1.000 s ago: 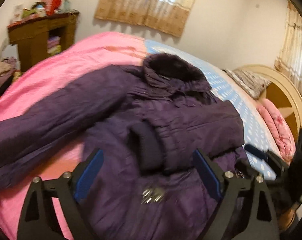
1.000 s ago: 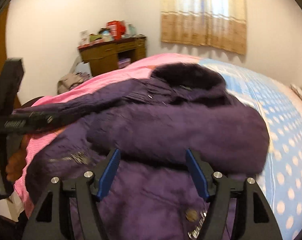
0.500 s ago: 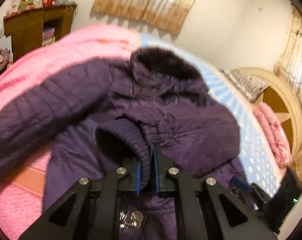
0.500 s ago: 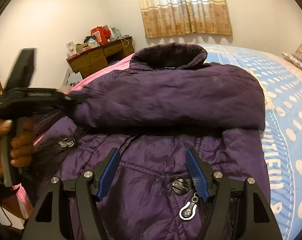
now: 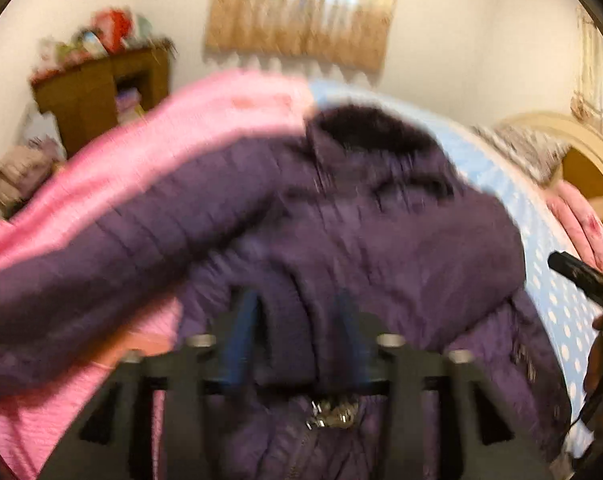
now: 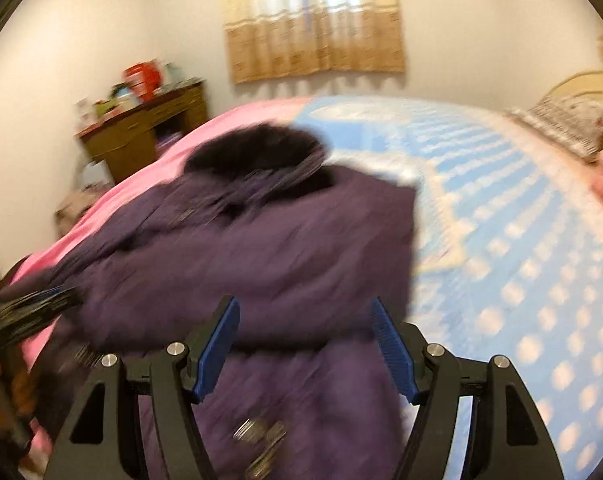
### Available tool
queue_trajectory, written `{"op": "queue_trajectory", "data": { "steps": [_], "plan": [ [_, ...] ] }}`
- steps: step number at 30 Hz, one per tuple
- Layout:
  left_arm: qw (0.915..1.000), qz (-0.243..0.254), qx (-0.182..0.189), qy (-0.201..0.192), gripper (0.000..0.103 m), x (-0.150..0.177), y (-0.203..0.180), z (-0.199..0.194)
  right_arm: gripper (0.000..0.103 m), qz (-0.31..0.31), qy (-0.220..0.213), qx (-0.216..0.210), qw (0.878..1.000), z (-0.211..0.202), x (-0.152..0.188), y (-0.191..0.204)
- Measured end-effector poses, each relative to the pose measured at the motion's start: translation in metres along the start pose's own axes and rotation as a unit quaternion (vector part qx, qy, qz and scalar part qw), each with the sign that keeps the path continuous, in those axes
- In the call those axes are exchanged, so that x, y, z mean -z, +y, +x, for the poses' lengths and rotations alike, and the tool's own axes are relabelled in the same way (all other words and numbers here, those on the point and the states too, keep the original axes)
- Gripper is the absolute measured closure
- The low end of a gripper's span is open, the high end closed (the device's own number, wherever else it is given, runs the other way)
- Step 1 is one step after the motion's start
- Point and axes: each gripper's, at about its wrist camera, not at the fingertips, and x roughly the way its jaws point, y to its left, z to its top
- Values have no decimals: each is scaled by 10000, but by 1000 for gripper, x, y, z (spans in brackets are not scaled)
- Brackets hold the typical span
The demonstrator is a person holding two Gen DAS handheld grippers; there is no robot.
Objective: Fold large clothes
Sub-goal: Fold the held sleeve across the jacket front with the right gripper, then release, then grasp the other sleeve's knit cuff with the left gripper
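Note:
A dark purple padded jacket [image 5: 381, 240] [image 6: 261, 248] with a black fur collar [image 5: 373, 128] lies front up on the bed. One sleeve is folded across its chest. The other sleeve [image 5: 101, 260] stretches out to the left over the pink sheet. My left gripper [image 5: 295, 332] hovers low over the chest. Its jaws are opening, and the folded sleeve's ribbed cuff [image 5: 297, 312] lies loose between them. Over the jacket's lower front, my right gripper [image 6: 305, 344] stands open with nothing held. Both views are blurred.
The bed has a pink sheet [image 5: 181, 140] on the left and a blue dotted blanket [image 6: 501, 240] on the right. A wooden desk [image 6: 141, 136] with clutter stands by the far wall. A pillow [image 6: 565, 124] and headboard [image 5: 581, 152] are at the right.
The left gripper closed on the sleeve cuff half a second ago and has now spread apart again. The right gripper has swung to the right, so more blue blanket shows.

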Motion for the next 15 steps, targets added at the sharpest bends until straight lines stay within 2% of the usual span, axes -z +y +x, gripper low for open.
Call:
{"op": "queue_trajectory", "data": {
  "steps": [1,2,3,6,9,12,13,15],
  "plan": [
    [9993,-3,-149,-331,29,-5,-1,-11,35,83,-50,-4,10000,6,-11,-6],
    [9986,30,-235,-472,20,-10,-3,-13,35,179,-112,-4,9998,16,-23,-13],
    [9980,127,-300,-537,17,-15,-8,-13,35,239,-134,40,9996,23,-28,-17],
    [9979,255,-413,-421,17,-22,-23,6,35,412,-45,246,9988,59,-39,-23],
    [9978,383,-529,-122,17,-23,-36,42,35,374,135,8,9992,86,-36,-17],
    [9929,578,-1018,190,16,-15,-39,74,35,217,269,85,9994,105,-22,-7],
    [9918,520,-1106,384,14,-11,-35,85,35,212,336,65,9992,111,-15,-7],
    [9911,349,-1086,691,4,-3,-25,99,35,182,447,39,9988,121,-4,-9]
  ]
}}
